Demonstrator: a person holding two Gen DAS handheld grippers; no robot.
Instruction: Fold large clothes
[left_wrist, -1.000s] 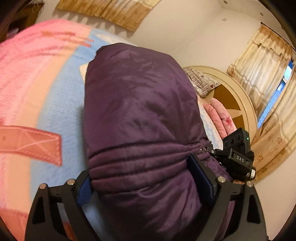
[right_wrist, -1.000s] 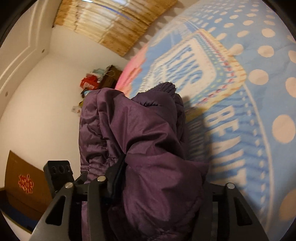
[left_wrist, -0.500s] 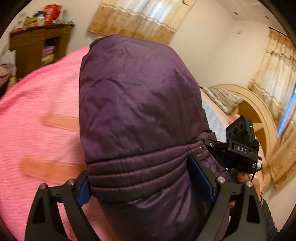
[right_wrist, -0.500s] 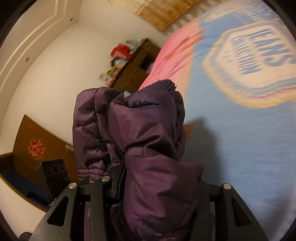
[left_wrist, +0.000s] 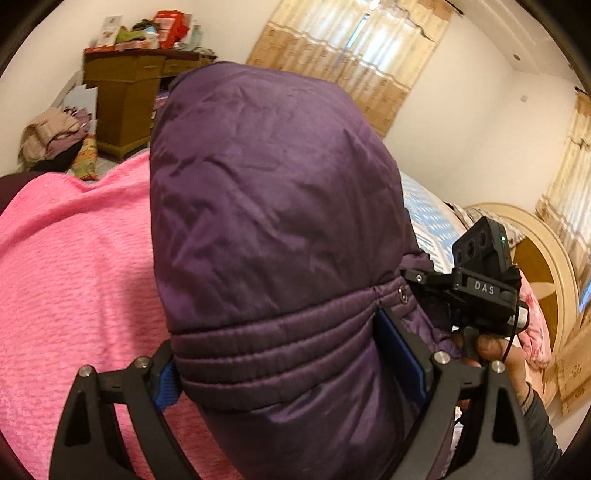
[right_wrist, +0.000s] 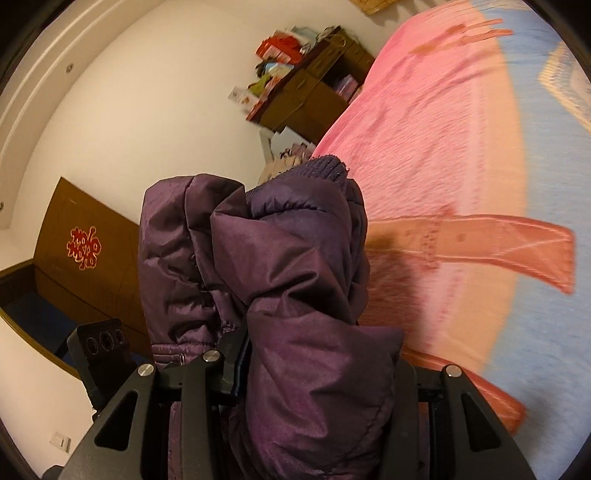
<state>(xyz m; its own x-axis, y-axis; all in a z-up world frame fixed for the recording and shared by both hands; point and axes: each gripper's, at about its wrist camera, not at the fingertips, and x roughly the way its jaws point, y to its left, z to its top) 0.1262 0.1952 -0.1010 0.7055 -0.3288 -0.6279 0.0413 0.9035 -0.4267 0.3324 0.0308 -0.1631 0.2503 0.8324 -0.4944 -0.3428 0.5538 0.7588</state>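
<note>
Both grippers have swung across the bed with the jacket: a second ago the blue part of the blanket lay behind it, now pink fills the left of the left wrist view and a dresser (left_wrist: 125, 103) has come in at upper left.

Your left gripper (left_wrist: 295, 354) is clamped on the jacket (left_wrist: 273, 206) at its stitched hem band, blue pads pressing in from both sides, jaws spread wide by the padding. The bulk of the coat billows up and away from the jaws toward the top centre of that frame, so its long axis runs forward from the grip.

Your right gripper (right_wrist: 317, 373) grips a thick bunch of the jacket (right_wrist: 291, 280) about halfway open, with folds and a ribbed cuff (right_wrist: 325, 166) rising to frame centre. In the left wrist view it sits at right, just beside the hem's snap corner, held by your hand (left_wrist: 495, 350).

So both grips are close together on the same end, and the coat is held above the blanket (right_wrist: 436, 155), which spreads to the right in the right wrist view. I'd judge the free end must land first on that pink area, ahead of both jaws, before you lay the hem down.
</note>
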